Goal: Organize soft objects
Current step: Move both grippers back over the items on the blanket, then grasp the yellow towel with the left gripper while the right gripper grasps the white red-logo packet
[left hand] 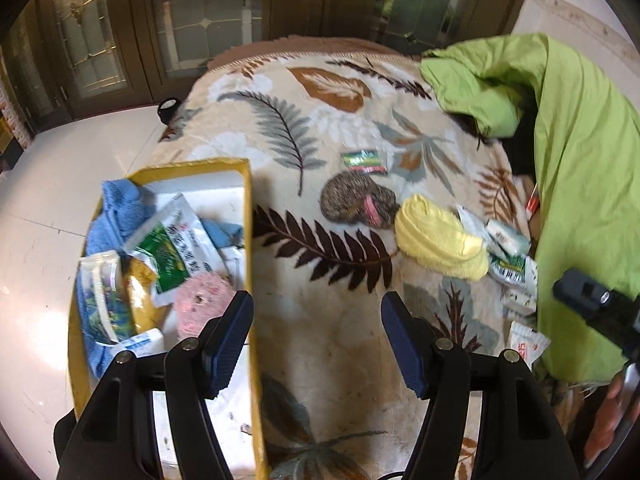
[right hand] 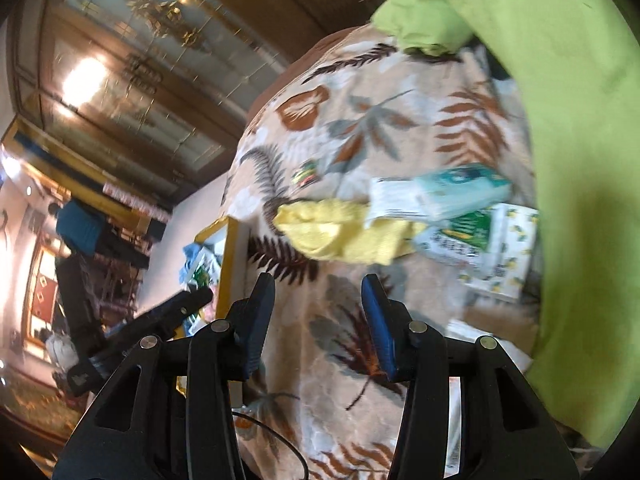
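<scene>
A yellow-rimmed box [left hand: 245,216] at the left of the leaf-print blanket [left hand: 320,340] holds a blue cloth [left hand: 120,208], a pink puff [left hand: 202,300] and several packets. On the blanket lie a speckled plush [left hand: 352,202], a yellow cloth [left hand: 438,240], a striped sachet [left hand: 364,162] and tissue packs [left hand: 508,240]. My left gripper [left hand: 318,316] is open and empty over the blanket, beside the box's right rim. My right gripper [right hand: 318,300] is open and empty, short of the yellow cloth [right hand: 344,232] and the tissue packs [right hand: 452,196]; its body [left hand: 592,300] shows at the right of the left wrist view.
A green quilt [left hand: 580,140] is heaped along the blanket's right side. White tiled floor [left hand: 60,200] lies left of the bed, with glass-panelled wooden doors [left hand: 192,20] behind. A small dark object [left hand: 168,106] sits on the floor by the bed's far corner.
</scene>
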The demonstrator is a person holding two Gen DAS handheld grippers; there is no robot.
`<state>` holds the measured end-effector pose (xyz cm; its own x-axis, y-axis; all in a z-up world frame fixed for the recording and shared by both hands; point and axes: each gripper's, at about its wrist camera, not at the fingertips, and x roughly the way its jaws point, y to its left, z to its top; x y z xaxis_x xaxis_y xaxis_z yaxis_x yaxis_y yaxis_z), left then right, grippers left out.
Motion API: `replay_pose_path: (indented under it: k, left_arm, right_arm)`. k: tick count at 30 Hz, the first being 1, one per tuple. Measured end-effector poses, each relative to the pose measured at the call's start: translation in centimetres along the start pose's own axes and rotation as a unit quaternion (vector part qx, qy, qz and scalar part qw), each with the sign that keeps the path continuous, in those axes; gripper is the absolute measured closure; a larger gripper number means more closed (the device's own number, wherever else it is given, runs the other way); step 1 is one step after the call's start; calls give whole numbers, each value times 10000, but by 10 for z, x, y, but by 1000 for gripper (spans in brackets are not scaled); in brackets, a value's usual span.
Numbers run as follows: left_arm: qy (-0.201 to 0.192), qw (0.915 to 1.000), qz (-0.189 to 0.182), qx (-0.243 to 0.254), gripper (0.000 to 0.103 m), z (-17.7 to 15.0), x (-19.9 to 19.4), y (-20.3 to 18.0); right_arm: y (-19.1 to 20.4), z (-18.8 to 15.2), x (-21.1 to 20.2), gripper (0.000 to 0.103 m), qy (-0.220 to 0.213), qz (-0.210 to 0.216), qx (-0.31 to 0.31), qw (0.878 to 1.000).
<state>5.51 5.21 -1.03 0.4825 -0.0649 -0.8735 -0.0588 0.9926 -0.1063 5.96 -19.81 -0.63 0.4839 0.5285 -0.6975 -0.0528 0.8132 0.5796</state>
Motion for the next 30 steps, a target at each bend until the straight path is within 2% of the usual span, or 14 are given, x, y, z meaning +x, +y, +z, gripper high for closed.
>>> replay_pose_path:
  k: [6,11,14,18,21,24,27,30]
  left_arm:
    - [277,9993,-161,185,36,-9,19,-19]
    - [515,9969,-440,408,36,-18,29,-41]
    - [575,9958,-501,506,36,-21,35,-51]
    - [628,9954,-604,397,36,-17,40,-53]
    - [644,9951,-680,322,36,-14,43,-53]
    - [644,9953,-686,235,36,-8,45,-52]
    - [615,9949,-799,-18,36,2,45,-49]
    - [614,9946,-776,-306,36,13,50,-48]
  right_arm:
    - [-23,6,-15,58,-128,-96,298,9994]
    - [-37,-1,-20,55,130,-508,357,9980]
    - [-46,-14,-20,55,394,-821,345,9952]
    - [-55,-36,-13,55,811,-1439,228,9860]
    - [-62,-51,-3,55,1086,-1646,224,9801]
    - [-64,-63,16,55,1371,-1658,214,9763]
    - [-62,-77,41,48,1590,-1847,-56,9698]
    - [-47,-87,48,50,1497,-2080,-893,9625]
